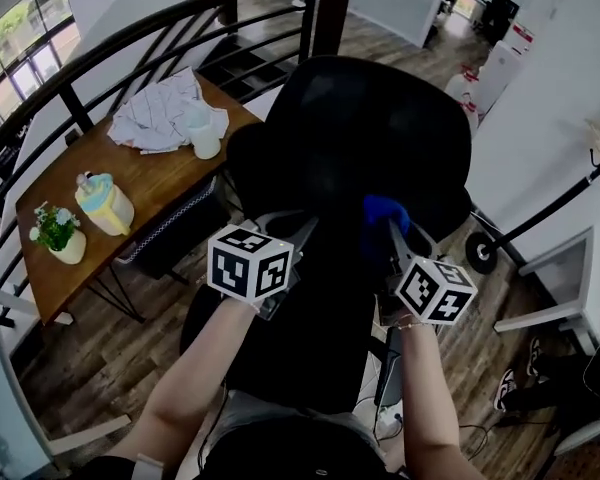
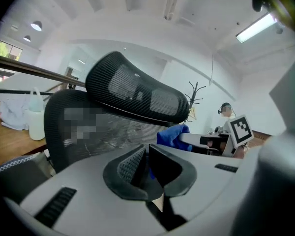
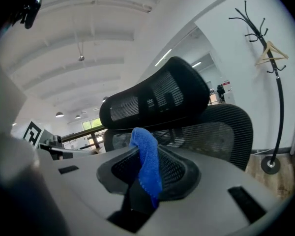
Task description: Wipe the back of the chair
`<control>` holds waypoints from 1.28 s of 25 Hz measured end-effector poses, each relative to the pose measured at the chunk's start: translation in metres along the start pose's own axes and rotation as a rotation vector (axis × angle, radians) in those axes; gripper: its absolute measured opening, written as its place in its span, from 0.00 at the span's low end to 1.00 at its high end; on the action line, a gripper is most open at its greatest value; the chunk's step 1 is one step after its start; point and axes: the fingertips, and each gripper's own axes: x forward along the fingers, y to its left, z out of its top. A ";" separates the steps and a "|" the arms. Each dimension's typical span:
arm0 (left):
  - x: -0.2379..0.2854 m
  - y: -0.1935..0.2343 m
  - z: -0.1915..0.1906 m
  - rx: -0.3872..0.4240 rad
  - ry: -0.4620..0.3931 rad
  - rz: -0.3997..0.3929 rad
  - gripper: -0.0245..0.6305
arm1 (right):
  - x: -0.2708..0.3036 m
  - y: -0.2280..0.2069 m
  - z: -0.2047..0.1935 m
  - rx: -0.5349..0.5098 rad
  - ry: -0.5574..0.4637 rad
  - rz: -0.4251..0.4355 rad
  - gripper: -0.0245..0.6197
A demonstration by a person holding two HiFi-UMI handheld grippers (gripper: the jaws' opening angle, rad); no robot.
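A black mesh office chair (image 1: 365,138) stands right in front of me, seen from behind and above. Its headrest (image 2: 132,90) sits over the backrest (image 2: 83,132). My right gripper (image 1: 390,230) is shut on a blue cloth (image 1: 384,212), held against the back of the chair just below the headrest. In the right gripper view the cloth (image 3: 146,163) hangs out between the jaws of my right gripper (image 3: 147,154). My left gripper (image 1: 290,230) is close beside it to the left, at the chair's back. In its own view the left gripper (image 2: 146,154) has its jaws together, nothing clearly held.
A wooden table (image 1: 130,188) at the left carries a crumpled white cloth (image 1: 160,108), a white bottle (image 1: 205,133), a yellow jug (image 1: 105,203) and a small plant (image 1: 58,233). A dark railing (image 1: 130,33) curves behind it. A coat stand (image 3: 273,63) rises at the right.
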 end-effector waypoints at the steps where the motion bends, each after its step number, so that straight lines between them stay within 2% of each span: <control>1: -0.007 0.006 -0.001 -0.005 -0.006 0.018 0.09 | 0.006 0.011 -0.001 -0.008 0.008 0.023 0.20; 10: -0.059 0.055 -0.011 -0.080 -0.050 0.142 0.09 | 0.062 0.116 -0.024 -0.053 0.073 0.239 0.20; 14: -0.076 0.076 -0.016 -0.111 -0.063 0.192 0.09 | 0.091 0.152 -0.037 -0.035 0.098 0.292 0.20; 22: -0.091 0.116 -0.031 -0.164 -0.054 0.262 0.09 | 0.140 0.180 -0.070 -0.003 0.165 0.313 0.20; 28: -0.089 0.127 -0.042 -0.196 -0.035 0.275 0.09 | 0.163 0.170 -0.094 -0.008 0.220 0.282 0.20; 32: -0.084 0.128 -0.052 -0.212 -0.018 0.267 0.09 | 0.171 0.151 -0.101 0.030 0.230 0.238 0.20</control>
